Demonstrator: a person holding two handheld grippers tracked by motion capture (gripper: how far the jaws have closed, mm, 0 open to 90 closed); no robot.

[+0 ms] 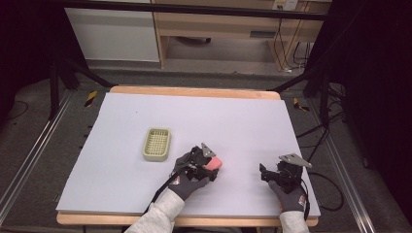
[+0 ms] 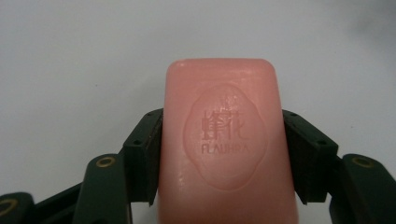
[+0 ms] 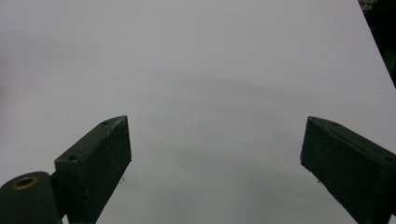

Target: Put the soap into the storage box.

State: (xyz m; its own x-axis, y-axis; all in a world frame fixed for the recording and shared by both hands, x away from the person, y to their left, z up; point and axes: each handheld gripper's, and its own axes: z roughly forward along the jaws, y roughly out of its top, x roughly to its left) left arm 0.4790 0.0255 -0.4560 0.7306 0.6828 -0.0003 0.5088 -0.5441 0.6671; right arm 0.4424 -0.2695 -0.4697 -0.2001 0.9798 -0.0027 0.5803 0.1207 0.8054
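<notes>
A pink bar of soap (image 2: 224, 140) with a stamped oval emblem sits between the jaws of my left gripper (image 2: 223, 154), which press on both its long sides. In the high view the soap (image 1: 214, 163) shows near the table's middle front, with my left gripper (image 1: 206, 162) shut on it. A pale green slotted soap dish (image 1: 156, 144) lies on the white table (image 1: 233, 116), a short way to the left of the soap. My right gripper (image 1: 266, 174) rests at the front right, and its jaws stand wide apart over bare table, right gripper (image 3: 215, 154) open with nothing between them.
The white sheet covers a wooden table (image 1: 194, 91) whose edge shows at the back. Black frame legs (image 1: 53, 87) and cables (image 1: 320, 136) stand beyond the table's sides. A wooden desk (image 1: 218, 29) is behind.
</notes>
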